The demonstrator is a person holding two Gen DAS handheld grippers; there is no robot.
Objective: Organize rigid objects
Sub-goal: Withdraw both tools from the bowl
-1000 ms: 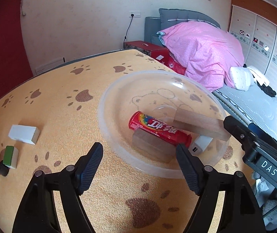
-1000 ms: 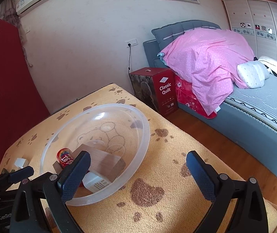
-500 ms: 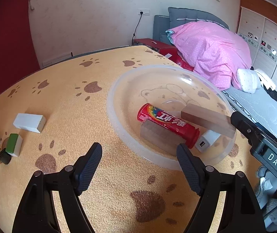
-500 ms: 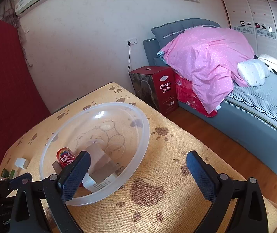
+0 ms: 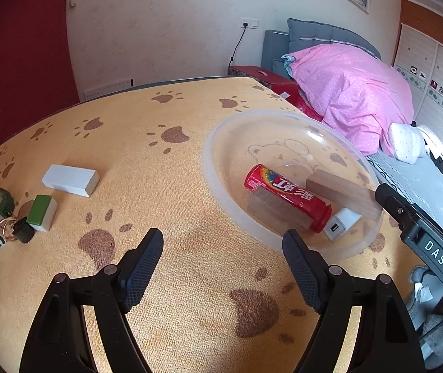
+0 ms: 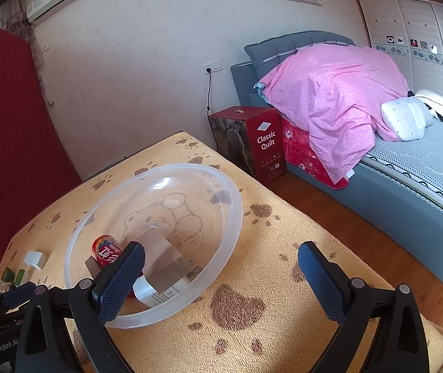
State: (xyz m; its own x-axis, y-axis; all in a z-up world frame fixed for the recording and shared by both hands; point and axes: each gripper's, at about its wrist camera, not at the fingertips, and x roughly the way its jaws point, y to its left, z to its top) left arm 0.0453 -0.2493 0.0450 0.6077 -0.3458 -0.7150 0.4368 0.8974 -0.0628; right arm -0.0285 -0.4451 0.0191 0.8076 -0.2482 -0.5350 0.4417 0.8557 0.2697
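Where it faces the bed, a red box (image 6: 254,143) reads "Classic Quilt".

Both hand-held grippers (image 5: 223,248) (image 6: 219,262) agape, empty

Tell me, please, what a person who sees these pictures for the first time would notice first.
The eye falls first on the big clear plastic bowl on the yellow paw-print cloth, with a red candy tube, two wooden blocks and a white USB charger inside. Left of it, a white block and a green-topped tile lie loose. Behind, a pink dotted quilt is heaped on the bed.
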